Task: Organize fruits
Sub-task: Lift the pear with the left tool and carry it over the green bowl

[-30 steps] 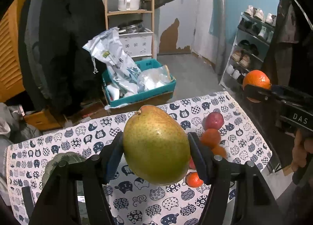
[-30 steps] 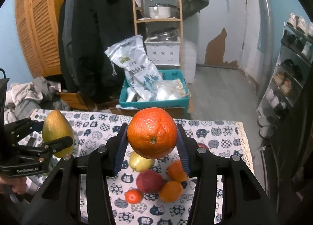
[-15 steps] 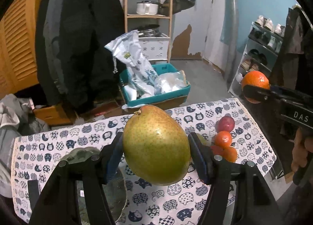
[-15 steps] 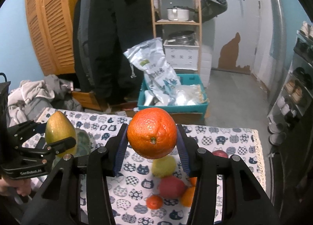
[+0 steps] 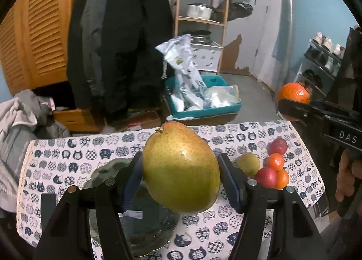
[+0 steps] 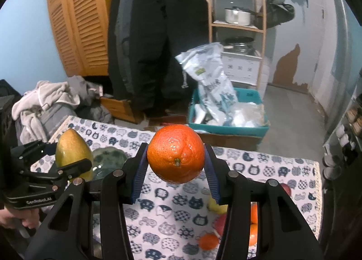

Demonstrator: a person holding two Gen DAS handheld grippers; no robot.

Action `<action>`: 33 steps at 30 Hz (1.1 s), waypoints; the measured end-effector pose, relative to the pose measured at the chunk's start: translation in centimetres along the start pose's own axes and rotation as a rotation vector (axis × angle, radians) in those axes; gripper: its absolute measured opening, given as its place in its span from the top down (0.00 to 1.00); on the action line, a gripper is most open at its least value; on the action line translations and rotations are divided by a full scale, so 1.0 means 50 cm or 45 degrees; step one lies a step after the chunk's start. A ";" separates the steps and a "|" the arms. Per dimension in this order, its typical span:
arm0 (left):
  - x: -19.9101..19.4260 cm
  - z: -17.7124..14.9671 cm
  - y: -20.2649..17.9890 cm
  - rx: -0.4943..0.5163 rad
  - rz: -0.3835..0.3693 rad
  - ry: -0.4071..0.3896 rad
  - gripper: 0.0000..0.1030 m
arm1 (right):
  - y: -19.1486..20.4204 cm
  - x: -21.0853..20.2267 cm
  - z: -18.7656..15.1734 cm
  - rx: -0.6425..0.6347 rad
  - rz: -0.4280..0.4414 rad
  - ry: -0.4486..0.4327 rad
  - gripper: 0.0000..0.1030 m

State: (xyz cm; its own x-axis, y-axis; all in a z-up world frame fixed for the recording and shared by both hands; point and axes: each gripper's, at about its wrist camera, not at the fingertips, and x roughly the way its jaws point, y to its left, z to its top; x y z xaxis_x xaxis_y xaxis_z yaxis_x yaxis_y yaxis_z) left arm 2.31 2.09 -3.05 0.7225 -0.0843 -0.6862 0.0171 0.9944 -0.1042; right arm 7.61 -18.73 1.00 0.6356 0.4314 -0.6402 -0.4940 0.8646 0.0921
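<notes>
Green-yellow and speckled, the pear (image 5: 181, 167) sits pinched between the blue-padded fingers (image 5: 133, 183) of the left gripper (image 5: 181, 180), which are spread fairly wide to fit it, one pad pressed on each flank. The stem end tilts up and away from the camera. It hangs in the air above the table (image 5: 67, 158), over a dark glass plate (image 5: 144, 219) that lies on the cat-print cloth at the table's left part.

The right gripper (image 6: 176, 169) pinches an orange (image 6: 176, 153) in the same way, its fingers (image 6: 211, 178) closer together, pads tight on both sides of the fruit, the stem scar facing the camera. The orange is also held off the table, above the cloth's middle.

In the left view the right gripper shows at the right edge with the orange at its tip, a hand (image 5: 346, 176) under it. In the right view the left gripper and pear appear at the left edge, just beside the plate's rim.

On the cloth at the right part of the table lies a cluster of loose fruit, touching each other: a small pear (image 5: 248, 163), two red plums (image 5: 278, 146) and two tangerines (image 5: 275, 161). The right view shows one more small tangerine (image 6: 208, 241) near the cluster
</notes>
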 end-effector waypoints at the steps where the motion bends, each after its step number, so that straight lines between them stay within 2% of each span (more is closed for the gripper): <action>1: -0.002 -0.002 0.010 -0.009 0.006 0.000 0.35 | 0.007 0.006 0.003 -0.002 0.009 0.004 0.54; 20: -0.009 -0.059 0.179 -0.160 0.134 0.043 0.35 | 0.192 0.116 0.046 -0.110 0.161 0.083 0.54; 33: 0.059 -0.124 0.257 -0.239 0.187 0.186 0.35 | 0.260 0.197 0.040 -0.128 0.221 0.166 0.54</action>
State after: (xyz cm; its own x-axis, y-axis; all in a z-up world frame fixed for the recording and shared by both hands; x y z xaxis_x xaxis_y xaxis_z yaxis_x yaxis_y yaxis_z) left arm 0.38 14.24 -10.85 0.6005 0.0384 -0.7987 -0.2190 0.9686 -0.1180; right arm 8.62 -2.74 -2.59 0.4571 0.5288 -0.7151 -0.6497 0.7476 0.1374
